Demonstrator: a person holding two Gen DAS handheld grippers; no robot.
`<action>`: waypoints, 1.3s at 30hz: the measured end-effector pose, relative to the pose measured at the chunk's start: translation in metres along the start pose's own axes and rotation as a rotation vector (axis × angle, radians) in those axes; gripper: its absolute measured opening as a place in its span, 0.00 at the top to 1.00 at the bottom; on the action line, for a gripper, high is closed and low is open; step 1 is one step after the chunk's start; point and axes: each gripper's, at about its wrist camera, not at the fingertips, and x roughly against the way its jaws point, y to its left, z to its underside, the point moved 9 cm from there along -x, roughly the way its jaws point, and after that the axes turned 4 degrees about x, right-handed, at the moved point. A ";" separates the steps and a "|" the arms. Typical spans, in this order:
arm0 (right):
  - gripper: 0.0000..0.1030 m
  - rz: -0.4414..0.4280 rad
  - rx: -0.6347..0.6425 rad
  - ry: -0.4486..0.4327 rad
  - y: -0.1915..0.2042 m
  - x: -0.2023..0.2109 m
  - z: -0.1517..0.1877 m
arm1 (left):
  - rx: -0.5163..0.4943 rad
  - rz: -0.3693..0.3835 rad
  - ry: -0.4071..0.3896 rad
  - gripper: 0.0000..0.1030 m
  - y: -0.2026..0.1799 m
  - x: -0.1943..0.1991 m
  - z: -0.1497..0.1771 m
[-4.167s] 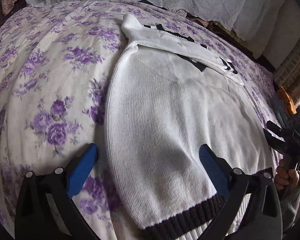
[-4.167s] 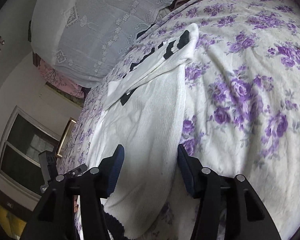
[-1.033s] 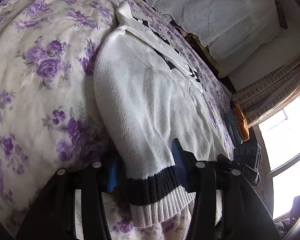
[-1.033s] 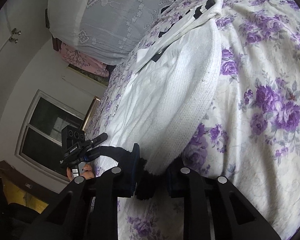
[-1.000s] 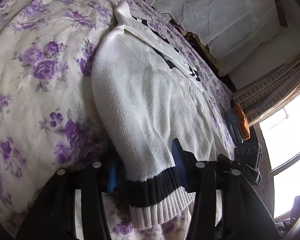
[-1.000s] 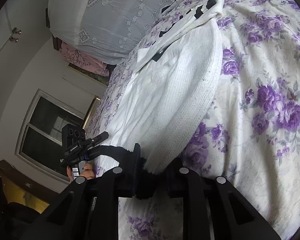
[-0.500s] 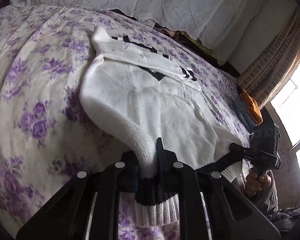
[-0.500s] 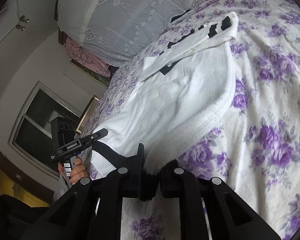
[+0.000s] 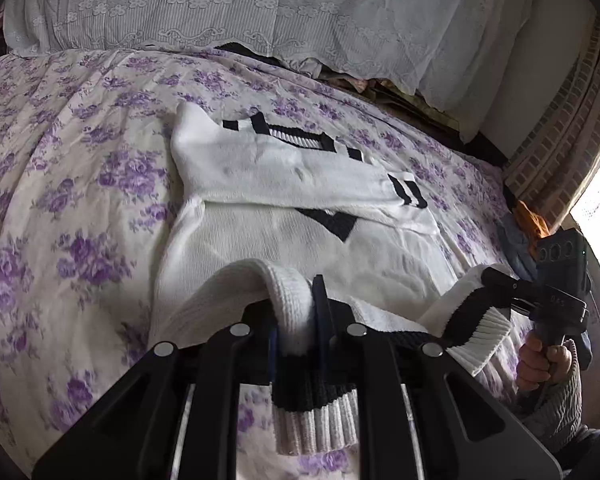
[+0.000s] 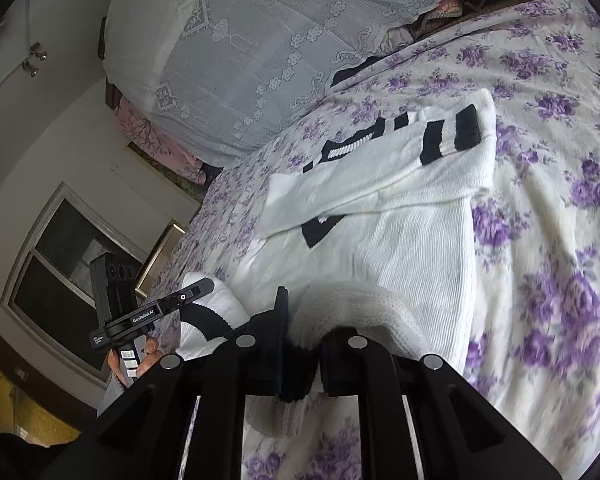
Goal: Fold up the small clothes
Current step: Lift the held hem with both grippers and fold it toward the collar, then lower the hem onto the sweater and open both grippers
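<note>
On the purple-flowered bed, the white knitted sweater stretches lengthwise away from both tools, left tool and right tool each clamped on its black-banded hem corners.

Both grippers clamped the sweater hem — lifted it off the bedspread.

The sweater lies on the bed. Its sleeves are folded across its far end, before the pillows
</note>
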 end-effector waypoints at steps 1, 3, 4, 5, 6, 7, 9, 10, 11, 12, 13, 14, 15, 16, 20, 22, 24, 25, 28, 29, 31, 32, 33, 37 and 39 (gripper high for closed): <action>0.87 0.009 -0.007 -0.007 -0.005 -0.004 -0.008 | 0.010 -0.010 -0.006 0.87 0.004 -0.004 -0.008; 0.87 0.022 -0.020 -0.016 -0.013 -0.011 -0.019 | 0.035 -0.013 -0.001 0.87 0.011 -0.015 -0.022; 0.87 0.026 -0.030 -0.017 -0.017 -0.015 -0.024 | 0.046 -0.009 0.006 0.87 0.013 -0.020 -0.027; 0.87 0.029 -0.039 -0.019 -0.021 -0.019 -0.028 | 0.058 -0.003 0.013 0.87 0.016 -0.026 -0.032; 0.87 0.033 -0.044 -0.019 -0.024 -0.023 -0.031 | 0.063 -0.002 0.015 0.87 0.017 -0.031 -0.037; 0.87 0.038 -0.051 -0.018 -0.027 -0.027 -0.036 | 0.066 -0.003 0.015 0.87 0.018 -0.035 -0.042; 0.87 0.041 -0.057 -0.022 -0.030 -0.033 -0.044 | 0.070 -0.004 0.014 0.87 0.018 -0.040 -0.050; 0.87 0.042 -0.057 -0.028 -0.031 -0.036 -0.051 | 0.069 -0.007 0.007 0.87 0.019 -0.042 -0.056; 0.87 0.044 -0.057 -0.036 -0.032 -0.038 -0.058 | 0.068 -0.010 -0.005 0.87 0.019 -0.044 -0.062; 0.87 0.046 -0.059 -0.048 -0.034 -0.040 -0.065 | 0.069 -0.013 -0.017 0.87 0.020 -0.045 -0.068; 0.87 0.047 -0.064 -0.059 -0.036 -0.042 -0.073 | 0.073 -0.015 -0.024 0.87 0.022 -0.046 -0.074; 0.87 0.044 -0.072 -0.066 -0.038 -0.044 -0.080 | 0.082 -0.013 -0.026 0.87 0.024 -0.049 -0.081; 0.87 0.043 -0.079 -0.071 -0.041 -0.047 -0.086 | 0.092 -0.011 -0.027 0.87 0.026 -0.053 -0.087; 0.87 0.047 -0.084 -0.075 -0.044 -0.050 -0.092 | 0.100 -0.013 -0.026 0.87 0.028 -0.056 -0.092; 0.87 0.044 -0.110 -0.094 -0.057 -0.060 -0.110 | 0.115 -0.022 -0.027 0.88 0.036 -0.073 -0.110; 0.87 0.044 -0.118 -0.097 -0.062 -0.065 -0.118 | 0.115 -0.025 -0.027 0.87 0.037 -0.079 -0.117; 0.87 0.051 -0.118 -0.099 -0.066 -0.072 -0.126 | 0.113 -0.031 -0.028 0.88 0.038 -0.086 -0.125; 0.87 0.054 -0.119 -0.100 -0.068 -0.075 -0.129 | 0.114 -0.034 -0.022 0.88 0.038 -0.089 -0.128; 0.87 0.057 -0.135 -0.104 -0.078 -0.084 -0.139 | 0.110 -0.041 -0.018 0.88 0.040 -0.100 -0.140; 0.87 0.059 -0.144 -0.106 -0.083 -0.088 -0.142 | 0.109 -0.043 -0.017 0.88 0.040 -0.105 -0.143; 0.87 0.064 -0.160 -0.110 -0.092 -0.092 -0.145 | 0.116 -0.045 -0.012 0.88 0.044 -0.114 -0.149; 0.87 0.066 -0.170 -0.112 -0.097 -0.094 -0.146 | 0.123 -0.042 -0.010 0.88 0.046 -0.119 -0.150; 0.87 0.066 -0.182 -0.112 -0.102 -0.096 -0.146 | 0.136 -0.035 -0.005 0.88 0.049 -0.124 -0.150; 0.89 0.077 -0.211 -0.101 -0.122 -0.107 -0.144 | 0.189 -0.032 0.054 0.86 0.065 -0.148 -0.140; 0.89 0.067 -0.227 -0.102 -0.127 -0.110 -0.144 | 0.218 -0.024 0.079 0.86 0.070 -0.156 -0.138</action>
